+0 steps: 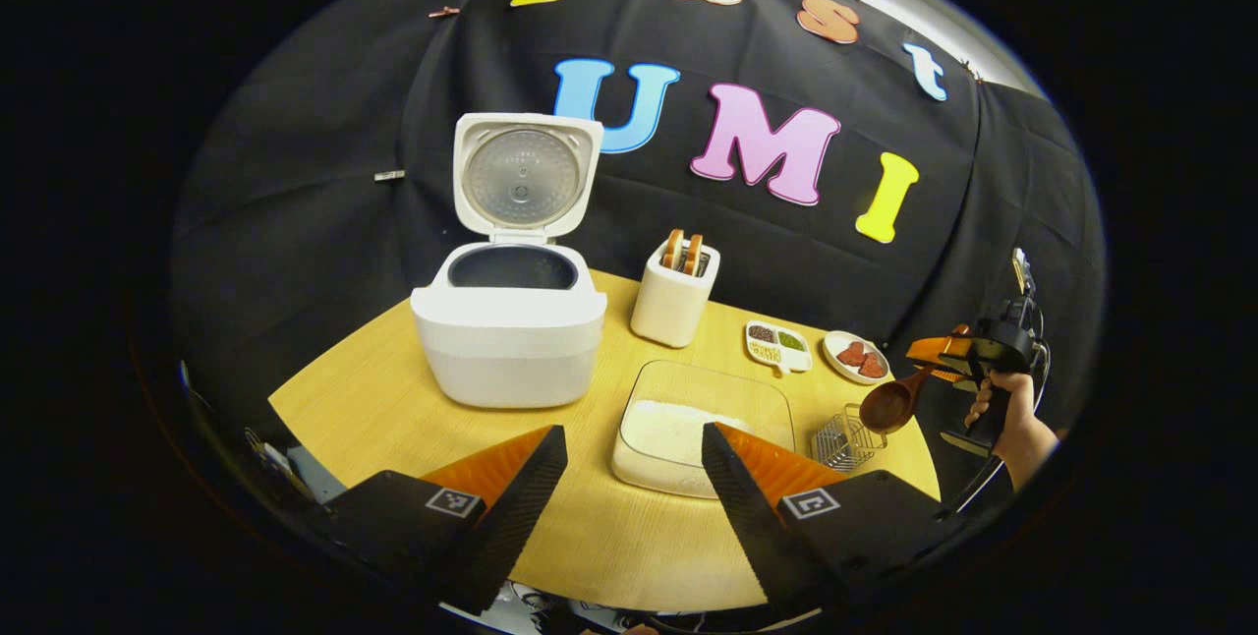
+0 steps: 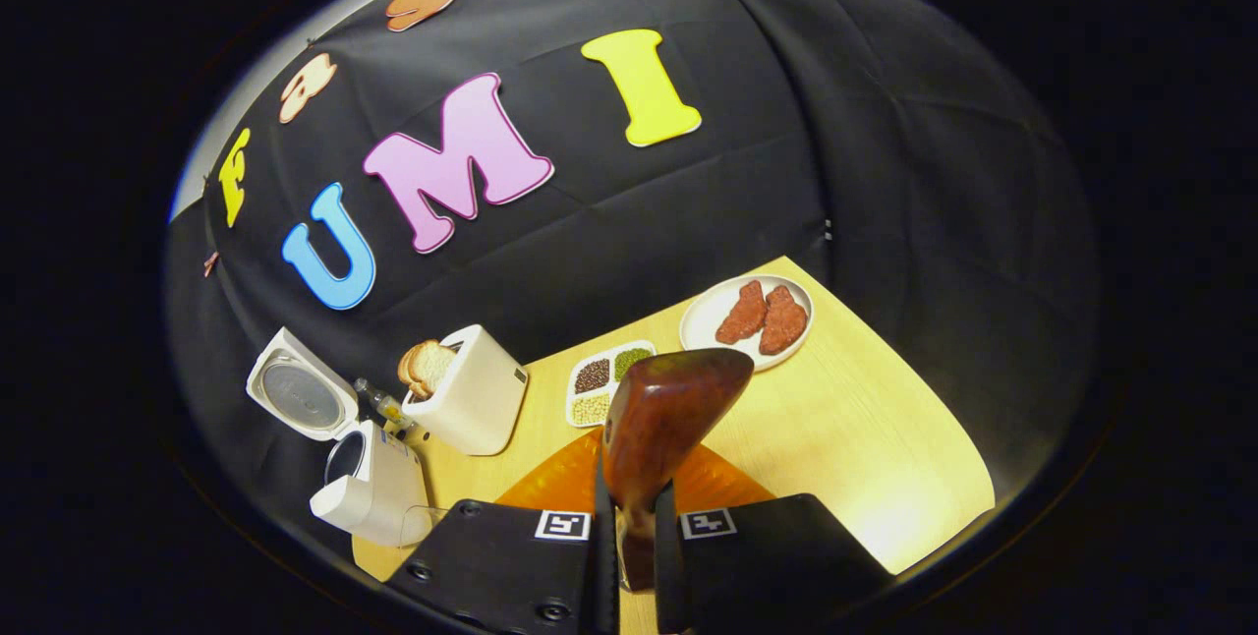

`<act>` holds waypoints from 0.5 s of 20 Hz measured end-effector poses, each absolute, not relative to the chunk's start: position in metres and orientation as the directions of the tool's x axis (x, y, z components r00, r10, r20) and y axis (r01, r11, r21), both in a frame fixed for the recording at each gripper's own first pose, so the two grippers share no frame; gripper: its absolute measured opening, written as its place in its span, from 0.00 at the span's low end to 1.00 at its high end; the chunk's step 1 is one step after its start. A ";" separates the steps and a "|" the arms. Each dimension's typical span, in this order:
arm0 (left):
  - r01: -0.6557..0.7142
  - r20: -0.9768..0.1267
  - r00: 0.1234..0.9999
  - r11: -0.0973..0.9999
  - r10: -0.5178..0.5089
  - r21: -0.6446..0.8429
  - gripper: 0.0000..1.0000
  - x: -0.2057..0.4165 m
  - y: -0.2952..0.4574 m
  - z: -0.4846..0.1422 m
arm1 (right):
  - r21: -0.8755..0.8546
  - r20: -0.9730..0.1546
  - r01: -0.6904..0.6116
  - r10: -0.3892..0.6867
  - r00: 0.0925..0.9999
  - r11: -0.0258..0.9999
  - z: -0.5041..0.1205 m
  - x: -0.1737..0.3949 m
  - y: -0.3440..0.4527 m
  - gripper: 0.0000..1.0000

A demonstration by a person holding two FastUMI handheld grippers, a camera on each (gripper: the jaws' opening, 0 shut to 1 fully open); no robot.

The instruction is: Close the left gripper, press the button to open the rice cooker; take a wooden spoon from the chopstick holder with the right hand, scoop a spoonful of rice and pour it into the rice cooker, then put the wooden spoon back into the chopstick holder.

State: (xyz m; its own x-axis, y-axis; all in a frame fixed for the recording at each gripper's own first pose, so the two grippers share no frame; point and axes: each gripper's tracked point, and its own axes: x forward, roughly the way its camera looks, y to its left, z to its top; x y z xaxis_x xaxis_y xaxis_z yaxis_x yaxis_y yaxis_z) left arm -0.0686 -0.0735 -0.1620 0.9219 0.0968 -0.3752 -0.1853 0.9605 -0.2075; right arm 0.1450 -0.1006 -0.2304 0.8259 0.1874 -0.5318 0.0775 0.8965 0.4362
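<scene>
Your right tool (image 2: 636, 527) is clamped on the wooden spoon (image 2: 668, 409), bowl up, held off the counter's (image 1: 393, 399) right edge above the wire chopstick holder (image 1: 843, 440). Your left tool (image 1: 634, 478) is spread wide, empty, low over the counter before the rice tray (image 1: 703, 419). Rice cooker (image 1: 509, 330) sits far left, lid up.

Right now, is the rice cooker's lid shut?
No, the rice cooker stands with its lid swung upright and the inner pot exposed.
</scene>
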 end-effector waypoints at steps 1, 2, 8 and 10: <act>-0.195 -0.378 0.920 0.957 0.104 -0.213 0.95 -0.071 -0.073 -0.160 | 0.443 -0.538 0.092 0.182 0.823 0.892 -0.237 0.145 -0.103 0.19; -0.203 -0.382 0.918 0.956 0.111 -0.210 0.96 -0.072 -0.071 -0.160 | 0.448 -0.543 0.104 0.177 0.821 0.888 -0.244 0.146 -0.104 0.19; -0.215 -0.368 0.917 0.967 0.153 -0.135 0.95 -0.072 -0.062 -0.145 | 0.477 -0.571 0.175 0.152 0.807 0.861 -0.283 0.147 -0.100 0.19; -0.213 -0.355 0.921 0.971 0.162 -0.109 0.95 -0.070 -0.060 -0.139 | 0.481 -0.580 0.204 0.135 0.803 0.853 -0.292 0.146 -0.100 0.19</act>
